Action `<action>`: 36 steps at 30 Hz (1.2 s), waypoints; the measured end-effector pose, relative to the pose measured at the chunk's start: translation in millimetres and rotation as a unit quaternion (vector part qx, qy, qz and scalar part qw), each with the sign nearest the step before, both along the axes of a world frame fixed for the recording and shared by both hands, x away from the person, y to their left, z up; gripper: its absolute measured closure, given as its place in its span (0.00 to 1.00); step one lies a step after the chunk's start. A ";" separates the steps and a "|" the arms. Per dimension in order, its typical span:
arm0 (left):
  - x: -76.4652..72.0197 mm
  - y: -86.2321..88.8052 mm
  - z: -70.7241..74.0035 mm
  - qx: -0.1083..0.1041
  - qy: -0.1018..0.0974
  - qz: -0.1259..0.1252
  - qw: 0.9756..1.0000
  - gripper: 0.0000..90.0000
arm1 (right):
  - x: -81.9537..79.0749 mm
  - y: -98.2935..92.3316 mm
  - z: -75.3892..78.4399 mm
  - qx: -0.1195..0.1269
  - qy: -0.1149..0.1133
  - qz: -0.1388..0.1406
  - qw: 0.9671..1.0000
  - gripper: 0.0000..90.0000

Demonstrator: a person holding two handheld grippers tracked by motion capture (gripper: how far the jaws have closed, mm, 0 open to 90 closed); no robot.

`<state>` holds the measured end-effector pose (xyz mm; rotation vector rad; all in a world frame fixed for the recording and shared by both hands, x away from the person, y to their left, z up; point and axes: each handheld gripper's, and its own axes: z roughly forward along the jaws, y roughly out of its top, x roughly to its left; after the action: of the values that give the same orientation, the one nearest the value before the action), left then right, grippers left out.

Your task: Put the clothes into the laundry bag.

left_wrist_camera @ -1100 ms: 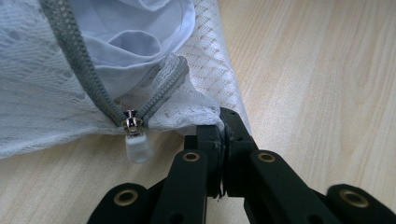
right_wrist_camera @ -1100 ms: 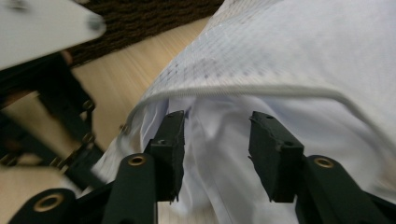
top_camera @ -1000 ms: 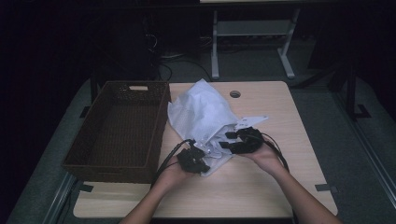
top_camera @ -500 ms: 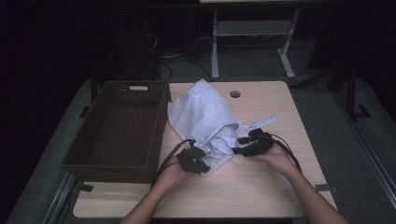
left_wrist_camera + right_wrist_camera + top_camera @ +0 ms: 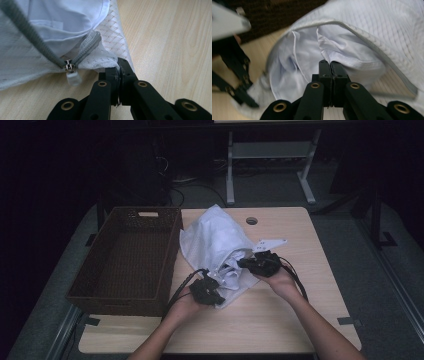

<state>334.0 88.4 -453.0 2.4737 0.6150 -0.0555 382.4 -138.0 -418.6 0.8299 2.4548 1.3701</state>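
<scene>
Left gripper (image 5: 118, 65) pinches white mesh bag (image 5: 220, 237) | right gripper (image 5: 329, 65) just closed, pinching shirt (image 5: 342, 42) | zipper (image 5: 69, 67) open

One white mesh laundry bag (image 5: 220, 242) lies on the surface (image 5: 280, 320), with one white garment (image 5: 342, 47) inside it. One brown wicker basket (image 5: 125, 262) stands at the left edge. One zipper pull (image 5: 72, 76) hangs from the bag. Two grippers are at work.

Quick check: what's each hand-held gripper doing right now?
Left hand-held gripper: shut on the mesh bag's edge.
Right hand-held gripper: shut on the white garment inside.
</scene>
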 end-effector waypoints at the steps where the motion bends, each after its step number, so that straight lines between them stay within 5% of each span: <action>1: -0.2 0.0 0.0 0.001 0.000 0.000 1.000 0.98 | 2.0 6.0 2.4 -0.001 -0.004 0.002 1.000 0.98; 11: 0.1 0.8 0.2 0.001 0.003 -0.003 1.000 0.98 | 29.2 48.5 6.5 0.011 0.003 -0.027 1.000 0.98; 16: 0.2 1.4 0.1 0.000 0.004 -0.002 1.000 0.98 | 35.0 54.3 8.6 0.007 0.008 -0.032 0.999 0.92; 28: 0.6 1.8 -0.4 -0.004 0.008 0.001 1.000 0.98 | 3.4 4.6 26.6 0.006 -0.011 -0.024 1.000 0.57; 36: 0.3 1.7 -0.3 -0.003 0.006 0.000 1.000 0.97 | -14.7 -27.7 11.4 -0.029 0.022 -0.024 0.999 0.50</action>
<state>334.3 90.0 -453.3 2.4700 0.6180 -0.0715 367.7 -165.7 -407.2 0.9097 2.4781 1.2723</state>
